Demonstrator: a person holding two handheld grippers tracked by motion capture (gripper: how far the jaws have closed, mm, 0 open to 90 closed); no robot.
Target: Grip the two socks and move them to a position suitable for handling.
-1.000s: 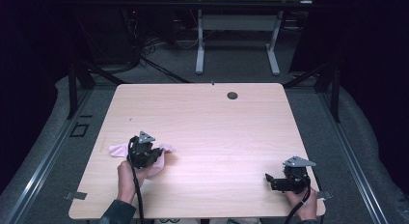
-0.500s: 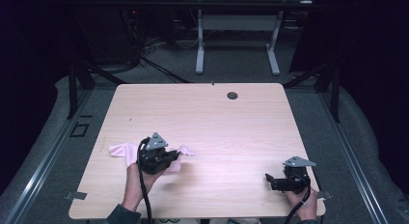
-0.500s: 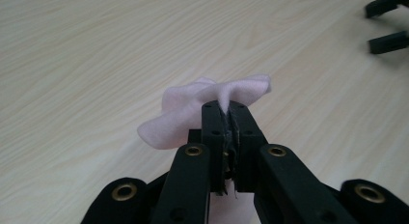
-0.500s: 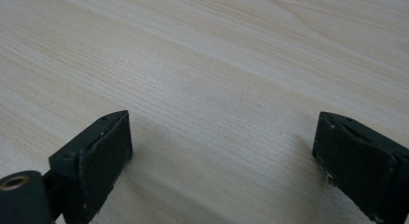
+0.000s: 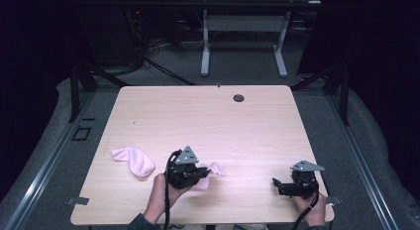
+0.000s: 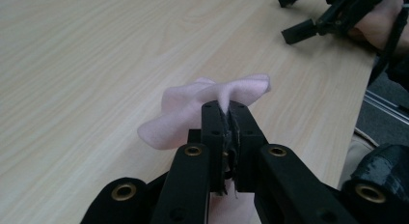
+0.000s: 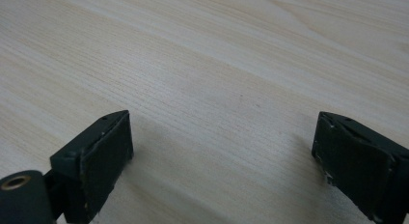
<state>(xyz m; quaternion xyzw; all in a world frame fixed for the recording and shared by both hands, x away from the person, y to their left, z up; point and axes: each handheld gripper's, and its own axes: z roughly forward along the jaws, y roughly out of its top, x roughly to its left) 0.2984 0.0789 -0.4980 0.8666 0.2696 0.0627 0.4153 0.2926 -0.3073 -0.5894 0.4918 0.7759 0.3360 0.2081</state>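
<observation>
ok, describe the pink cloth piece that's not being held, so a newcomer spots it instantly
On the light wooden table, look at the near-left area. The loose pink fabric piece lies flat there, left of the left gripper. Unlike the other pink fabric piece pinched in that gripper, nothing touches it.

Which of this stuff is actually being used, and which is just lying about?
In use:
- left gripper, shut on a pink sock
- second pink sock, likely its pair

Lying about:
- right gripper, open
- black grommet
- far desk

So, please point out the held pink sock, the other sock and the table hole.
held sock [image 6: 193, 105], left gripper view, its bunched middle.
other sock [image 5: 134, 160], high view, its middle.
hole [image 5: 238, 98], high view, its centre.
</observation>
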